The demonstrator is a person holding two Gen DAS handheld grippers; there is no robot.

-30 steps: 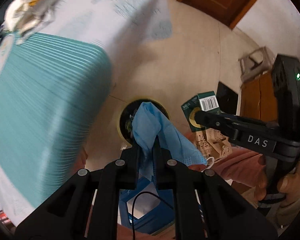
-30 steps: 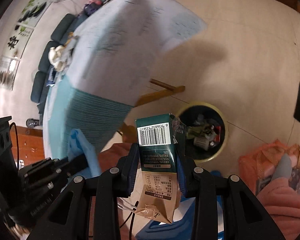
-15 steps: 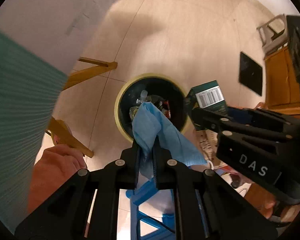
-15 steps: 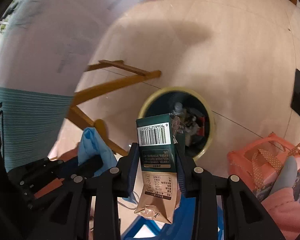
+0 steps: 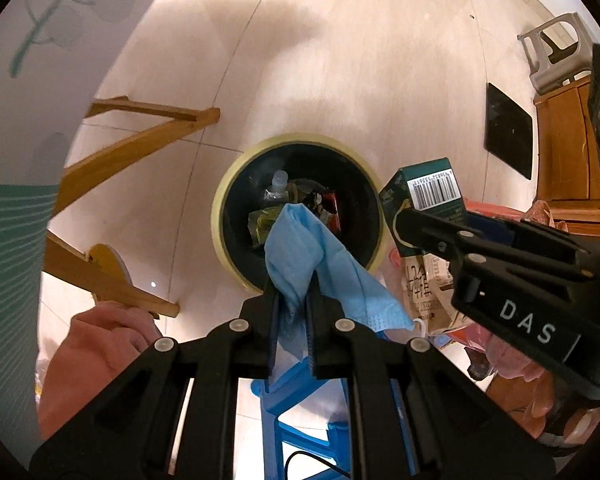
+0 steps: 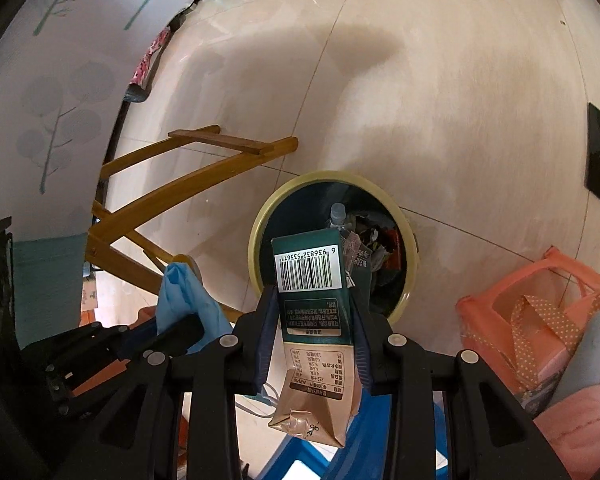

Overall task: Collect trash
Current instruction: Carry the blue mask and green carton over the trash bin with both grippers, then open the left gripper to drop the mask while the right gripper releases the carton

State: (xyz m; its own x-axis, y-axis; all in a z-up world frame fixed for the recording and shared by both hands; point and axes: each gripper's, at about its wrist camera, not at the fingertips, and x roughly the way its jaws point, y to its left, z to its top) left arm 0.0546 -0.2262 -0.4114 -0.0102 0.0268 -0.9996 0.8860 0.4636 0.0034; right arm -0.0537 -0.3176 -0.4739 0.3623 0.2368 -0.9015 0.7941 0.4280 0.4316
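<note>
Since a second ago both of my hands have come down: the tabletop that filled the left wrist view has slid off to the upper left edge, and the trash bin (image 5: 300,148) has grown from a small ring to a wide dark mouth at the middle of the frame.

My left gripper (image 5: 293,300) is clamped tight on a blue face mask (image 5: 308,256), which bunches up from between the fingers and drapes toward the lower right; in that view it lies over the bin's opening, covering its lower part. Inside the bin I can see a clear plastic bottle (image 5: 278,188) and crumpled wrappers.

My right gripper (image 6: 314,312) pinches a dark green carton (image 6: 312,280) by its two sides, barcode end toward the bin, its brown crumpled end hanging back toward the camera. In the right wrist view the carton overlaps the near left part of the yellow rim.

At the left of both views, wooden table legs (image 6: 204,184) cross on the pale floor under a hanging tablecloth (image 6: 52,92) printed with trees. An orange plastic basket (image 6: 520,300) sits at the lower right of the right wrist view, beside the bin.
</note>
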